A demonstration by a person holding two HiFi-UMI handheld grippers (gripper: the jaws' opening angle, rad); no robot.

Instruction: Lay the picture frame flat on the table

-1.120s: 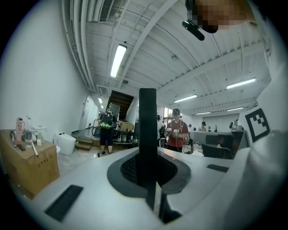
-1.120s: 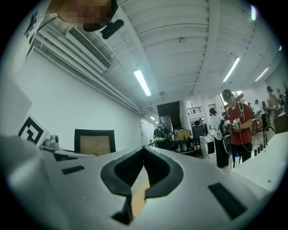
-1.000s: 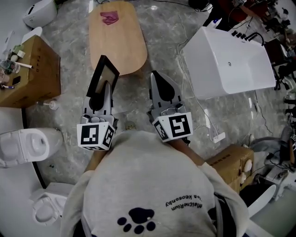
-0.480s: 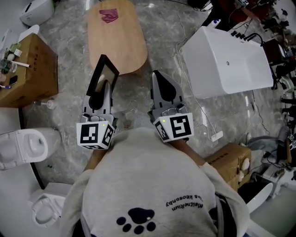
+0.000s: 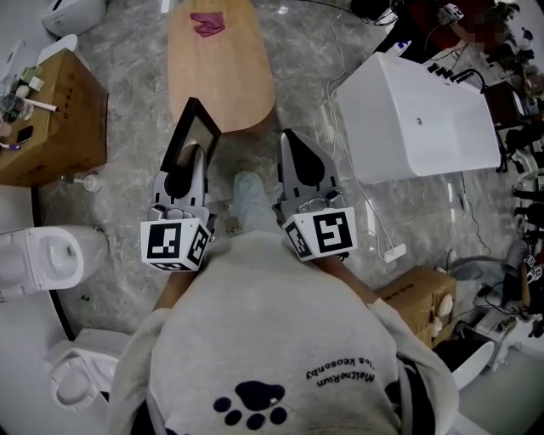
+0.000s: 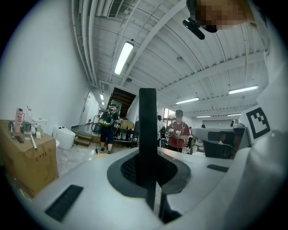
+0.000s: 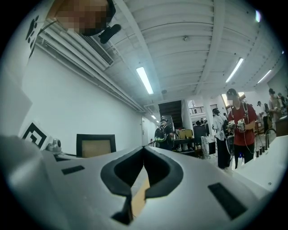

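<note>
my left gripper was pinching the black picture frame by its near edge, holding it on edge in the air, just short of the wooden table. the right gripper was pressed together on nothing. i judged it best to carry the frame over the tabletop first, then tip it down gently (no dropping). its long axis ran away from me toward the table, its face turned toward the right gripper.

Left gripper clamps the picture frame by its lower edge. The frame is tilted up, at the near end of the oval wooden table. Right gripper is alongside, jaws apparently together and empty. A pink cloth lies at the table's far end.
</note>
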